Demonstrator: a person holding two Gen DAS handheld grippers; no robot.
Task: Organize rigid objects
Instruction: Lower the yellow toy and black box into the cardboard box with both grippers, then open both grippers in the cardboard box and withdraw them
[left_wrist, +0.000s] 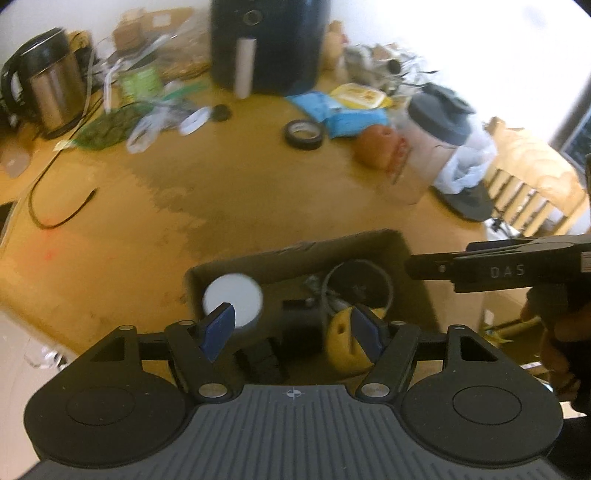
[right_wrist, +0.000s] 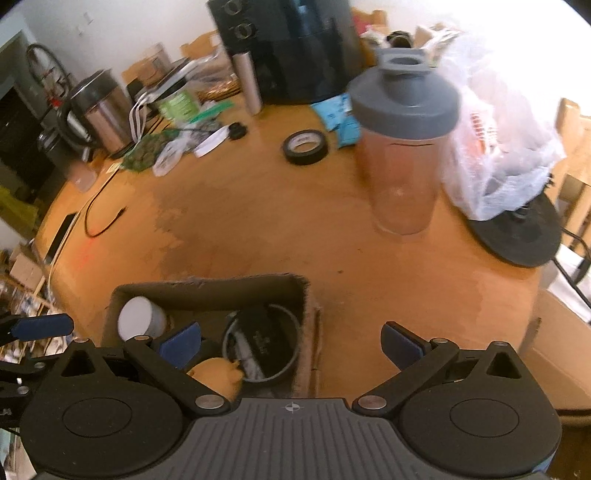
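I see the cardboard box (left_wrist: 402, 254) low in the middle of the left wrist frame, sitting on the wooden table (left_wrist: 240, 192). Inside it, a white-lidded jar (left_wrist: 232, 297) stands in the left corner, a yellow object (left_wrist: 341, 345) lies lower right, and a dark round container (left_wrist: 356, 284) sits behind that. My left gripper (left_wrist: 291, 328) hangs over the box with its blue pads spread wide, holding nothing. My right gripper (right_wrist: 291, 349) is likewise spread apart and empty, at the box's right edge. A shaker bottle (right_wrist: 404, 147) with a grey lid stands upright in the upper right of the right wrist frame, beside a white plastic bag (right_wrist: 506, 155). A roll of black tape (right_wrist: 306, 147) lies flat further back, and a steel kettle (right_wrist: 99, 110) stands at upper left.
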